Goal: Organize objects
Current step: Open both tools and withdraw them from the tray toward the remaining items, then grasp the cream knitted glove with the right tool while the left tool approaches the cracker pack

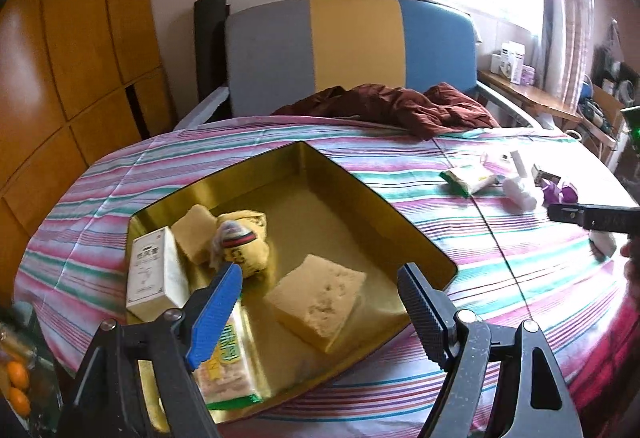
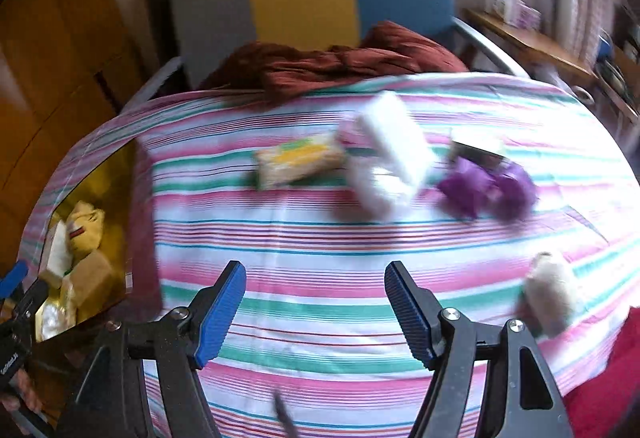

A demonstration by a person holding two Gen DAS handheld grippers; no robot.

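The left gripper (image 1: 320, 302) hangs released over the near end of a gold tray (image 1: 400, 214), with nothing between its spread fingers. The tray sits on the left part of a surface covered by a striped cloth (image 1: 500, 278). Inside it, at the near left, lie a white box (image 1: 154, 274), a yellow sponge (image 1: 196, 232) just beyond it, a yellow pouch (image 1: 244, 242) touching that sponge, a second, larger sponge (image 1: 318, 298) nearer the middle, and a green-edged packet (image 1: 228, 366) at the near edge, partly hidden behind the left finger.

The right gripper (image 2: 316, 312) is also released and empty, above bare cloth to the right of the tray. This view is blurred. Farther away on the cloth lie a green and yellow packet (image 2: 298, 158), white wrapped items (image 2: 392, 162) just to its right, and purple items (image 2: 486, 186) further right, with a small dark box (image 2: 476, 152) just behind them. A pale fuzzy thing (image 2: 550, 290) lies near the right edge; what it is cannot be told.

A dark red cloth (image 1: 400, 106) is heaped at the far edge, in front of a grey, yellow and blue chair (image 1: 352, 50).
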